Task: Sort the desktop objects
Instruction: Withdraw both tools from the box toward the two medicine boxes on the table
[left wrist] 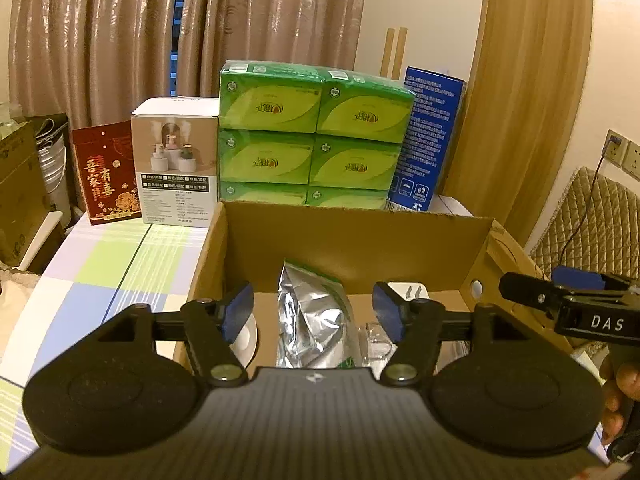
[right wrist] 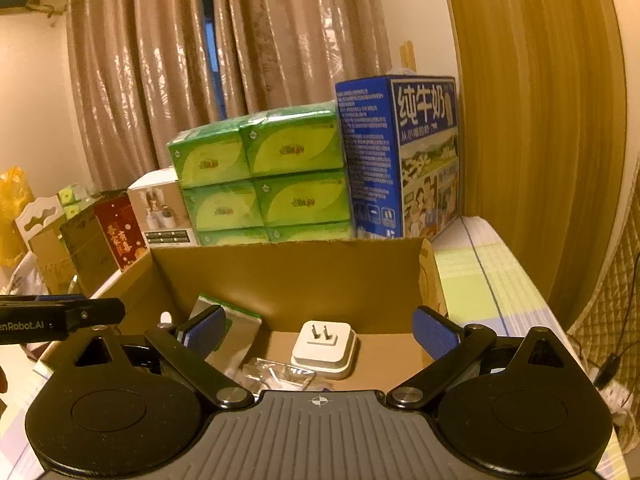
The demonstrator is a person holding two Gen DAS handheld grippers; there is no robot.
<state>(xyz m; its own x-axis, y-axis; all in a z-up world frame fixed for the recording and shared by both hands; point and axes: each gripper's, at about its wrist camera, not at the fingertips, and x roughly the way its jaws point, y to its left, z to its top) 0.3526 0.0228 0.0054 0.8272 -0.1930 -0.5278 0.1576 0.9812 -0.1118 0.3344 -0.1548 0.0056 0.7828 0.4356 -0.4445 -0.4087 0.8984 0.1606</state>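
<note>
While both tools hover over the open cardboard box [right wrist: 280,276], neither one has anything in its grasp: the left gripper [left wrist: 316,312] has its blue pads spread wide, and the right gripper [right wrist: 320,334] is splayed even wider. Straight ahead of the left one, between its fingers, stands the silver foil pouch [left wrist: 310,320], its long axis running away from the tool and leaning toward the back wall. Over on the right side, the white plug adapter [right wrist: 324,346] lies flat on the box floor, prongs up, dead centre between the right pads, so the right hand looks the nearer one for it. Just in front of the adapter sits a crumpled clear plastic wrapper [right wrist: 276,374], and a white round disc [left wrist: 246,338] peeks out behind the left pad. Beyond the box, on the checked tablecloth [left wrist: 116,256], stand green tissue packs [left wrist: 316,128], a blue milk carton [right wrist: 400,160] and a white gift box [left wrist: 176,160], well apart from either tool.
</note>
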